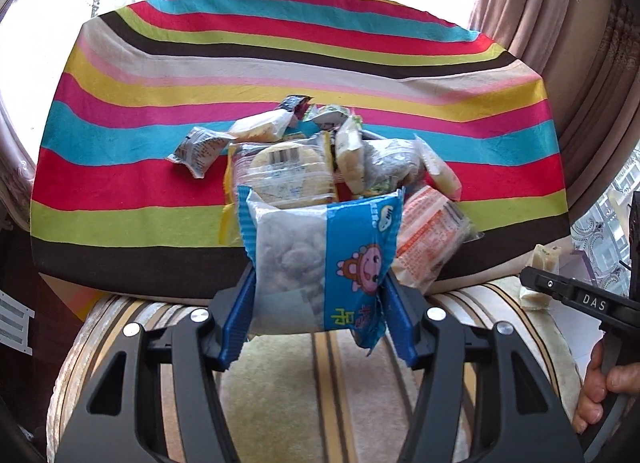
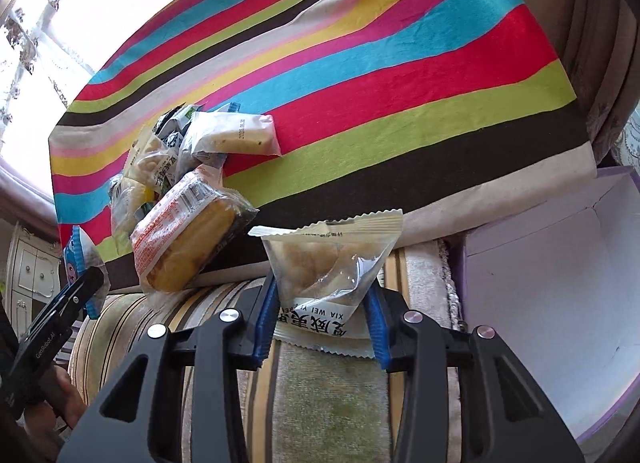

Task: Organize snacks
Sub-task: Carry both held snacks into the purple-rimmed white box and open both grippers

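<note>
Left gripper (image 1: 320, 283): its blue pads (image 1: 240, 319) are clamped on both side edges of a blue-and-clear snack packet (image 1: 320, 263) with a pink cartoon figure, held upright above a striped cushion (image 1: 280, 383).

Directly ahead of the left gripper, past the held packet, sits the snack pile (image 1: 312, 159) on a rainbow-striped cloth (image 1: 160, 75). The held packet blocks the near part of the pile from this side. An orange-printed packet (image 1: 428, 239) lies ahead and to the right, overhanging the cloth's near edge. A small silver-blue packet (image 1: 196, 151) lies apart, ahead and to the left.

Right gripper (image 2: 320, 303): closed on a clear, cream-edged packet (image 2: 328, 263) of pale pieces, label reading "XIA WEI YI", held upright over the same cushion.

To the right of the right gripper stands an open purple-rimmed box (image 2: 540, 303) with a white interior. Ahead and to its left, the orange-printed packet (image 2: 188, 235) leans off the cloth edge, between the gripper and the rest of the pile (image 2: 160, 159). A long white packet (image 2: 236, 135) lies at the far side of the pile.

Curtains (image 1: 560, 23) hang beyond the cloth on the right. In the left view, the right gripper's body is visible far right with its packet (image 1: 540, 279).
</note>
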Demonstrator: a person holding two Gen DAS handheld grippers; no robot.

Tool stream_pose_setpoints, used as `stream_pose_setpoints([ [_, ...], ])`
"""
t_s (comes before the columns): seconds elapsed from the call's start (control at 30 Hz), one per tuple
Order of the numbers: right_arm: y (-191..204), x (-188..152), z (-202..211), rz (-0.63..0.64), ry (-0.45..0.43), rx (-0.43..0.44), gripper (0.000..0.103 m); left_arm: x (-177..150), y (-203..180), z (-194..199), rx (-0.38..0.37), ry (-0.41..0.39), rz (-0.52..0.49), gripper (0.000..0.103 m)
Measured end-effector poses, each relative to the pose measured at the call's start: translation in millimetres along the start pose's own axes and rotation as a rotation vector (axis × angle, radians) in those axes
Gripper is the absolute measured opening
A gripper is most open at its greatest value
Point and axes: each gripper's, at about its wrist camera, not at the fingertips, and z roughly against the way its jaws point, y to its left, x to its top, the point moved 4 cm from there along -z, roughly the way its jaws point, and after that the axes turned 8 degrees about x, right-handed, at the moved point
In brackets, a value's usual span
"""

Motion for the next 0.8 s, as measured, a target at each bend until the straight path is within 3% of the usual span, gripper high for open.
stream_pose_setpoints([
  [0.47,-101,-9,40,-0.166,-0.087,-0.046,0.039,-6,-150,4,-0.175,0.017,-0.249,0.059],
  [0.8,-153,-21,47,-0.265,-0.107,-0.063,0.039,-21,-246,-4,-0.277,0.054,-0.41,0.059],
])
